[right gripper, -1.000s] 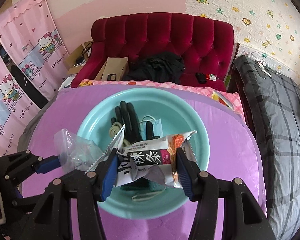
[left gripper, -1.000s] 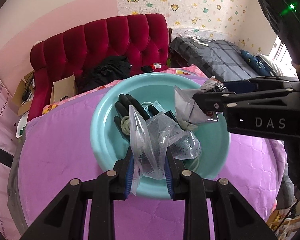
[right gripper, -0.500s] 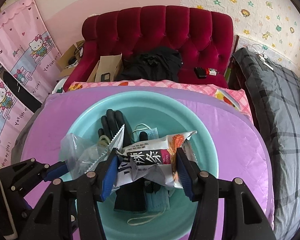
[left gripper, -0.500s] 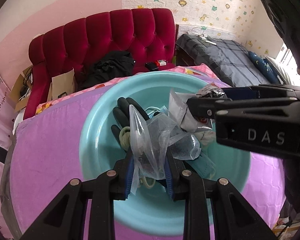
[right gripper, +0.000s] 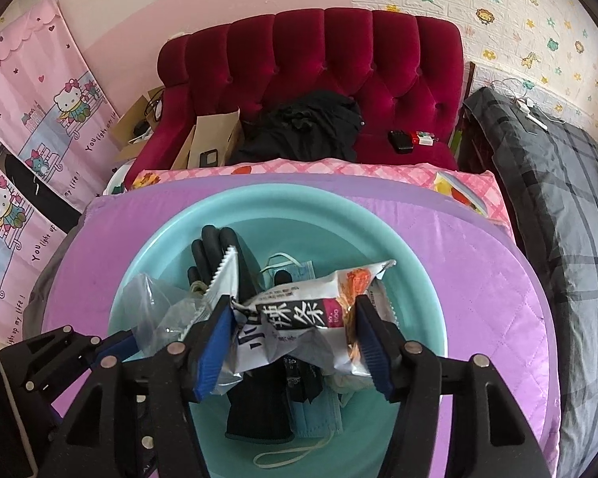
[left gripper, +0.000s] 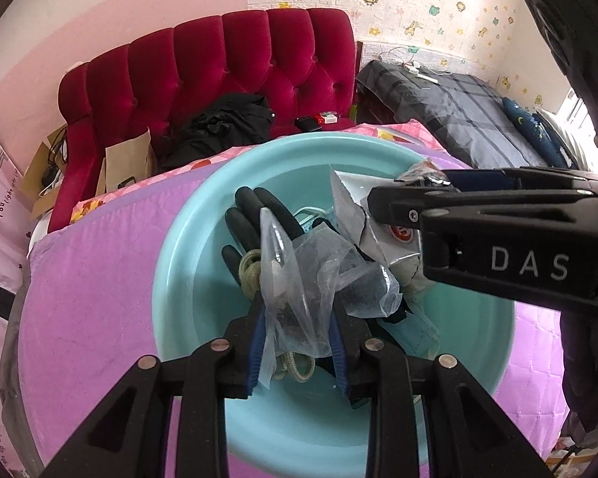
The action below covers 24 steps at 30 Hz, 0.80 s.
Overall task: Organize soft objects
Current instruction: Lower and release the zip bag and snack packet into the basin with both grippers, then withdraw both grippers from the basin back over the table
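Observation:
A teal basin (left gripper: 179, 263) (right gripper: 410, 263) sits on the purple quilted table. In it lie a black glove (left gripper: 255, 215) (right gripper: 219, 251), a blue face mask (right gripper: 299, 275) (left gripper: 418, 326) and a beige cord (left gripper: 251, 275). My left gripper (left gripper: 299, 338) is shut on a clear plastic bag (left gripper: 299, 271) and holds it over the basin; the bag also shows in the right wrist view (right gripper: 155, 306). My right gripper (right gripper: 295, 342) is shut on a white snack packet (right gripper: 299, 318) above the basin; in the left wrist view the packet (left gripper: 358, 215) hangs at that gripper's tip.
The purple quilt (right gripper: 490, 279) surrounds the basin. Behind it stands a red tufted sofa (right gripper: 319, 79) with black clothing (right gripper: 303, 127) and a cardboard box (right gripper: 211, 139). A grey plaid bed (right gripper: 558, 199) is at the right, a pink curtain (right gripper: 32, 119) at the left.
Both grippers have moved forward and lower over the basin with their bags still held. The basin now fills more of both views.

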Available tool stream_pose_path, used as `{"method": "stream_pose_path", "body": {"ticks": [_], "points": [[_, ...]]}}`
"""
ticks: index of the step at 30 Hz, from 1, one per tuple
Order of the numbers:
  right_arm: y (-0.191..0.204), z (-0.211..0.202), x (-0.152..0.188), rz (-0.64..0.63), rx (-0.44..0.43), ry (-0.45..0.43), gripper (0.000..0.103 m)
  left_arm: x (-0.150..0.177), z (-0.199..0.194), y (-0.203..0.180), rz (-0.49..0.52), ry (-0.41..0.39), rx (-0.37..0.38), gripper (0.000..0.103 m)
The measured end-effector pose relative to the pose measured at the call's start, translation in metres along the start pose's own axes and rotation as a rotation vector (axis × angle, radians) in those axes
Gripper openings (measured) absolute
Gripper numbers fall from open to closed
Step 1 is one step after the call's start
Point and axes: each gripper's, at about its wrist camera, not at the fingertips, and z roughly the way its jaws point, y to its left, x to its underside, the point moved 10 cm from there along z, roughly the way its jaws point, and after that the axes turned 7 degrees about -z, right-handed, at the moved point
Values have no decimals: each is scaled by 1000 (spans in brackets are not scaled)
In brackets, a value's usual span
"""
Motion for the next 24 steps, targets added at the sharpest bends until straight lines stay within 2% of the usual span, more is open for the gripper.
{"method": "stream_pose_path", "body": {"ticks": [2, 3, 4, 5, 6, 8, 17, 24], "points": [[-1, 1, 0, -2, 10, 0, 70, 0, 0, 1, -2, -4, -13, 46], [-1, 1, 0, 0, 16, 1, 76, 0, 0, 2, -6, -9, -22, 68], [-2, 1, 0, 3, 20, 0, 80, -1, 0, 5, -16, -16, -35, 93], [-3, 1, 0, 7, 23, -3, 87, -1, 0, 7, -22, -24, -39, 102], [-4, 0, -1, 9, 27, -4, 94, -2, -2, 8, -28, -36, -39, 103], [-6, -1, -1, 12, 35, -9, 103, -3, -2, 10, -34, -40, -49, 103], [-11, -14, -1, 12, 73, -26, 103, 0, -10, 11, -17, -49, -83, 103], [-10, -33, 3, 7, 97, -33, 103, 6, -30, 11, -20, -62, -82, 103]]}}
